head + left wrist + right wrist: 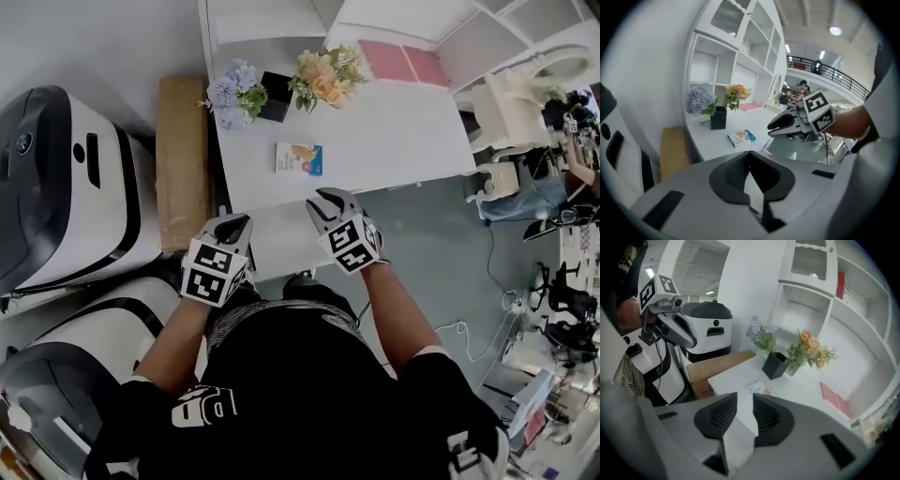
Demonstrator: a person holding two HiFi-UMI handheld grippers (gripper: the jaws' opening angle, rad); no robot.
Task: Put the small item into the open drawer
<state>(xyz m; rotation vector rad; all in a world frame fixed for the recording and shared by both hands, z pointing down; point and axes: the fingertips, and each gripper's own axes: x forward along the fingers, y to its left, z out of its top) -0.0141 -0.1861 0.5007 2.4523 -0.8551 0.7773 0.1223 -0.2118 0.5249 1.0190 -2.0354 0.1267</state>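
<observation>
On the worktop [394,141]: small printed box [299,158] lies flat near the front edge, nothing touching it, clear of both tools.
Drawer: a pale pull-out [281,246] juts from under the worktop's front edge, between the two tools. It looks like the open drawer; I can't see into it from here.
Left tool [239,225]: jaw tips together with nothing in them, held in the air just off the front-left corner of the worktop.
Right tool [319,202]: jaws a small way apart with nothing between the pads. It hovers over the front edge, just short of the small printed box and pointing at it.
Back of worktop: black vase [275,97] between blue flowers [234,89] and orange-yellow flowers [323,75], with pink sheets [403,61] further right.
Left of worktop: brown carton [181,159] alongside it, then white-and-black machines [75,187].
</observation>
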